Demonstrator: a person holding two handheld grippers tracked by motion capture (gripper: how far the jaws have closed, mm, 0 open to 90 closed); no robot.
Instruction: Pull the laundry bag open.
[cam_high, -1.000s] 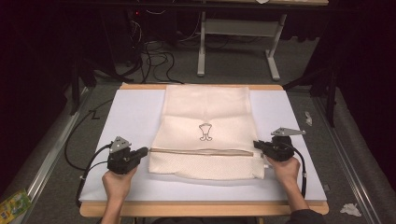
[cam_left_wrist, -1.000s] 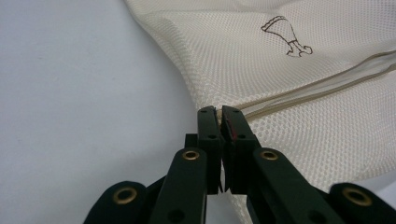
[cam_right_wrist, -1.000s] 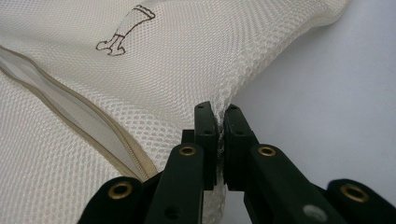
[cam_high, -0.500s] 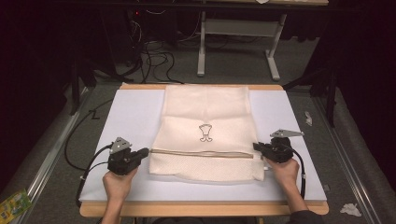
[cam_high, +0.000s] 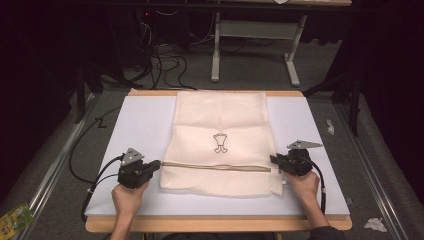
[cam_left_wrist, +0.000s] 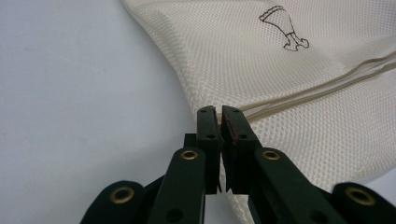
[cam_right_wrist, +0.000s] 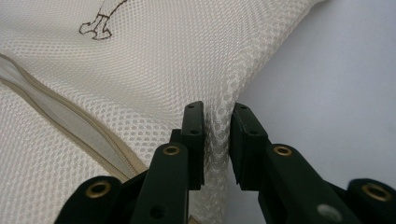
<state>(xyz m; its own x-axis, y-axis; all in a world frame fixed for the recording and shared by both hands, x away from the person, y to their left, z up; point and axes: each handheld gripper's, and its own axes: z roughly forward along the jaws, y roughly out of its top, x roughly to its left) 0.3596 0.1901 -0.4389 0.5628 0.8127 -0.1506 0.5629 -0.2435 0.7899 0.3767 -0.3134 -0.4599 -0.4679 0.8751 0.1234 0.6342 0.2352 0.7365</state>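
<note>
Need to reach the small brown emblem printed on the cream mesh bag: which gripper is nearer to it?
Right, slightly. The right gripper sits at the cream mesh bag's right edge; the left gripper clamps its left edge, a little farther from the brown emblem.

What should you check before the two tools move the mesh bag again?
1. Left tool pinching the mesh bag's left edge: ok, jaws shut on the fabric.
2. Right tool gripping the right edge: not ok, its jaws have just been opening; the mesh stands in the gap but the pads no longer press it.
3. Zipper closed: cannot tell.
4. Bag lying flat on the white mat: ok, apart from the lifted edges at the tools.
5. Cables away from the bag: ok.
</note>
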